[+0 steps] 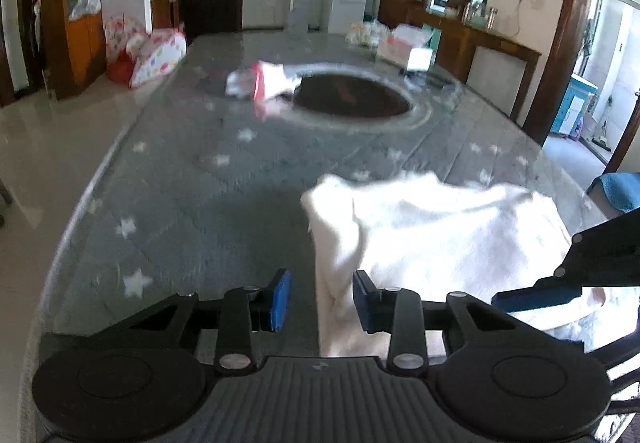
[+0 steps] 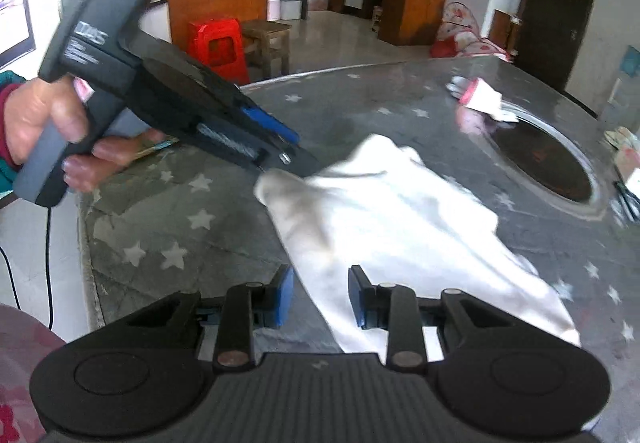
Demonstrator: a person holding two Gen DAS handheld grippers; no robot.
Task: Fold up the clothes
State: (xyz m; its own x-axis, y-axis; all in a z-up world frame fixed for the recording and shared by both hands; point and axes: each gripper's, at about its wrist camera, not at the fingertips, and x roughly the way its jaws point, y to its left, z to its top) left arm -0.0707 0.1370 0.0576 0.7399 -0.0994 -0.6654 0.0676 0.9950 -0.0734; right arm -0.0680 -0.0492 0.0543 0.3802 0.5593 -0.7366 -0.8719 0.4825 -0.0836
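Right wrist view: the white garment lies bunched near the surface's near edge. My left gripper seems closed on its raised corner, though its own view shows a gap; I cannot tell. My right gripper has jaws half open around cloth. I judge a fold in hand; next, both corners must travel evenly.

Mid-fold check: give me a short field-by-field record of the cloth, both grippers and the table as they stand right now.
cloth: white crumpled fabric garment, partly lifted off the table, blurred
left gripper: jaws apart, a fold of the cloth hanging between the blue pads, no pinch visible
right gripper: jaws apart, the cloth's edge running between them
hand: wrapped around the left gripper's grey handle
table: grey star-patterned tabletop with a dark oval inset
other item: small red-and-white packet beside the inset, away from the cloth
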